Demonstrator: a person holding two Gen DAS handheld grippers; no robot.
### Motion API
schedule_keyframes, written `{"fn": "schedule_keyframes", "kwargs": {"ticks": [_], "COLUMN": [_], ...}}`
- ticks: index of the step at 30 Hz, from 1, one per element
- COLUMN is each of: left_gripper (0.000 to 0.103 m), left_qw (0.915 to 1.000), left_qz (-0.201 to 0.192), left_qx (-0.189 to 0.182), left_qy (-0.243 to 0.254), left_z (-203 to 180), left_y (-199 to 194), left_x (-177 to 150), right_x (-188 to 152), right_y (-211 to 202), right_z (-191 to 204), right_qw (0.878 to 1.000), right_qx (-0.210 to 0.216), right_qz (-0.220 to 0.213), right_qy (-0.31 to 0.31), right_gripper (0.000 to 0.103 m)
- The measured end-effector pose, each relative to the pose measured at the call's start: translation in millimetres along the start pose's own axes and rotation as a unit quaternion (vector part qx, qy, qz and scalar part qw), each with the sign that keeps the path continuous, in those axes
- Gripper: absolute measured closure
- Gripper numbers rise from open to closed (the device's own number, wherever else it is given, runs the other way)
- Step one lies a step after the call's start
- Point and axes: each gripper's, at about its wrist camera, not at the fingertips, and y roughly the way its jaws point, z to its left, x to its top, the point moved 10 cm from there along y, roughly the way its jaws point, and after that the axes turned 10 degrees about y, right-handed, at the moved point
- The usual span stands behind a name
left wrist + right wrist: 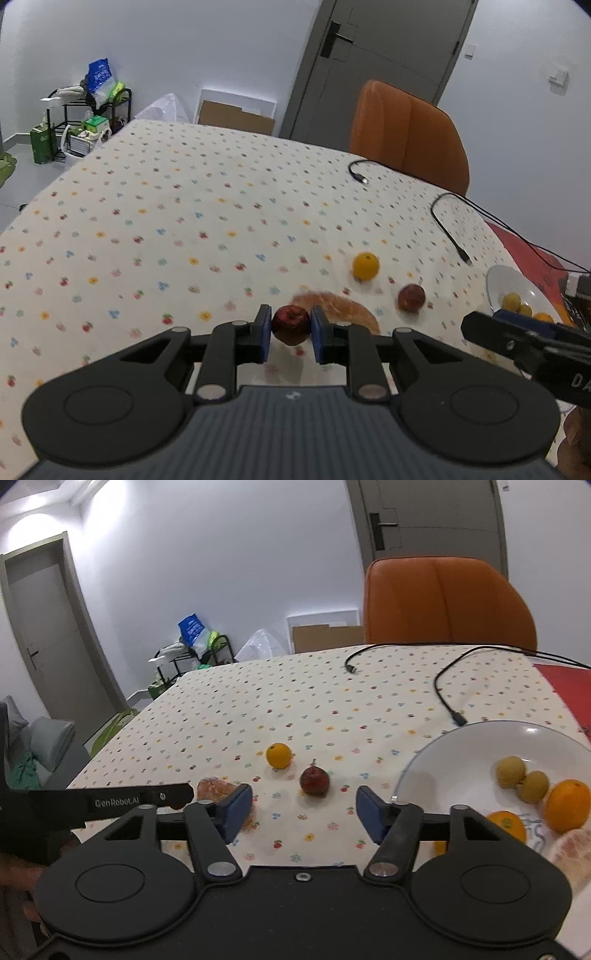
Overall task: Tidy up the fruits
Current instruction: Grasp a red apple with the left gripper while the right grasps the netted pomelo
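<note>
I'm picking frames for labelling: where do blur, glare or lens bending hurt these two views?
Left wrist view: the grapefruit slice behind the held apple is smeared; the table edge bows from the fisheye. Right wrist view: a bright ceiling patch washes out the top left, a small highlight sits on the plate, and the door frames curve.

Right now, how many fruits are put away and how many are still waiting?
Done: the plate already holds two oranges, two small yellowish fruits and a pale piece at its edge. In hand: the left tongs grip a dark red apple; the right tongs are open and empty. Left on the cloth: an orange, another apple and a wrapped piece.
</note>
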Motion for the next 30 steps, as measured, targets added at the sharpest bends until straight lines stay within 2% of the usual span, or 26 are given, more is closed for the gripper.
{"fn": "schedule_keyframes", "kwargs": {"ticks": [19,25,28,29,30], "left_gripper": [0.082,0.082,0.082,0.082,0.082], "left_qw": [0.9987,0.9972,0.9963,0.9961,0.996], "left_qz": [-0.006,-0.015,-0.017,-0.018,-0.017], "left_qx": [0.033,0.049,0.055,0.057,0.058], "left_qy": [-0.039,-0.054,-0.063,-0.065,-0.065], "left_z": [57,75,82,84,85], "left_y": [-3,-11,-14,-15,-15], "left_x": [-2,-3,-5,-6,-7], "right_x": [-18,-28,-32,-33,-34], "right_y": [48,68,71,72,72], "right_z": [53,67,75,77,78], "right_qw": [0.997,0.993,0.991,0.99,0.989], "right_qx": [0.041,0.045,0.044,0.04,0.034], "right_qz": [0.051,0.072,0.067,0.064,0.06], "right_qy": [-0.05,-0.086,-0.11,-0.12,-0.131], "right_gripper": [0.043,0.043,0.042,0.044,0.052]}}
